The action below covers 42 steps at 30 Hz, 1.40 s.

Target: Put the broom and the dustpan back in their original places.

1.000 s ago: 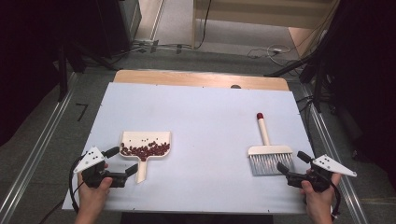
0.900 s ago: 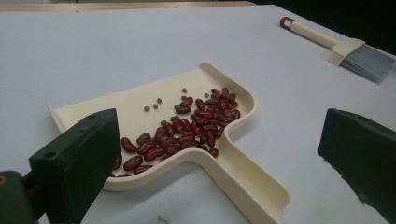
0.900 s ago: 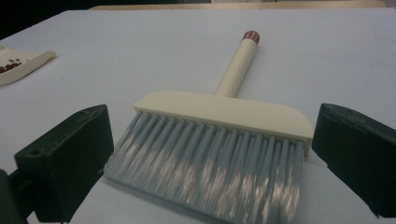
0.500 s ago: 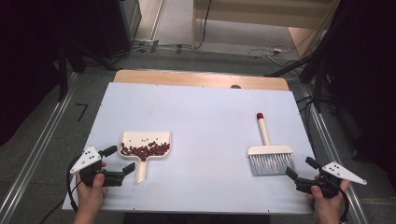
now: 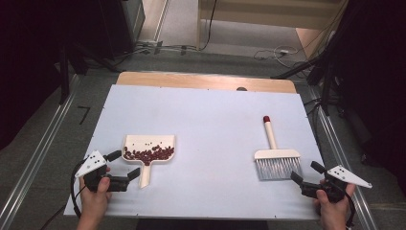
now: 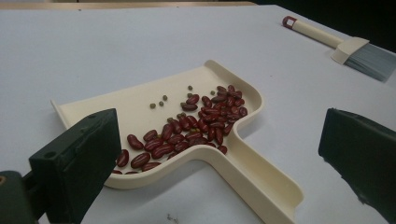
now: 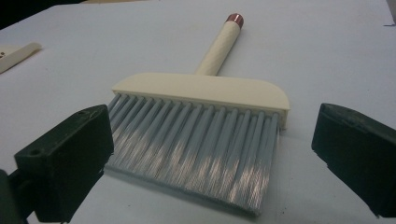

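A cream dustpan lies on the white table at the front left, with several red beans and a few small green ones in it. Its handle points toward me. My left gripper stands open just short of that handle, holding nothing. At the front right lies a cream hand brush with grey bristles and a red-tipped handle pointing away. My right gripper is open, just behind the bristles, apart from them.
The white table sheet covers most of a wooden top whose far edge shows. Metal rails run along both sides. Cables lie on the floor beyond the table.
Both hands have drawn back a little toward the front edge. The right gripper has moved right and away from the bristles; dustpan and brush have not moved.
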Each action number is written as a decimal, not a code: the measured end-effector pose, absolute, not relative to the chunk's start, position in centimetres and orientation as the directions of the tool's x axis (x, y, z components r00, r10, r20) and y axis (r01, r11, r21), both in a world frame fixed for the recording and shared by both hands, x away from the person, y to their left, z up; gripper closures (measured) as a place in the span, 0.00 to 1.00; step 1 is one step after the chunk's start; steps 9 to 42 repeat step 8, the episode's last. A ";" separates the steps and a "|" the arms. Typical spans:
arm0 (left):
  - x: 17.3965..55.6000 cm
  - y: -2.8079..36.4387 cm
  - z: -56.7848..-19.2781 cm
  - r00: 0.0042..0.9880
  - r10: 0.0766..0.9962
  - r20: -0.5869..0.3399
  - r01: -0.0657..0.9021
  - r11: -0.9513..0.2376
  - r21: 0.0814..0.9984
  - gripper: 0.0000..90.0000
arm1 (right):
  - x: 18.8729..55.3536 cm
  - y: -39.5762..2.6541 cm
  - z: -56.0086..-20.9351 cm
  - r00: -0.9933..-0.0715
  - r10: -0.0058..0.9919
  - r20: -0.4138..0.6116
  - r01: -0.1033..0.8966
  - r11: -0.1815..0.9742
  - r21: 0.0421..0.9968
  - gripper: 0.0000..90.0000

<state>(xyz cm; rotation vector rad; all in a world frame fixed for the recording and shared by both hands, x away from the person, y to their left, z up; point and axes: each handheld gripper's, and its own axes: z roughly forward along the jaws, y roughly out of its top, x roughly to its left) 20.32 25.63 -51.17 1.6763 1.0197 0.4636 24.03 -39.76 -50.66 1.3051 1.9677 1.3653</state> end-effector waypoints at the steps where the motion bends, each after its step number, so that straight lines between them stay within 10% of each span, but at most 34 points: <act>1: 20.3 25.6 -51.2 0.559 0.809 -0.183 0.394 -0.065 0.917 0.00 | 24.0 -39.8 -50.7 -0.478 0.862 0.169 0.460 0.081 0.884 0.00; 42: 20.4 25.6 -51.2 0.558 0.810 -0.181 0.397 -0.069 0.915 0.00 | 24.1 -39.6 -50.7 -0.477 0.862 0.168 0.464 0.085 0.882 0.00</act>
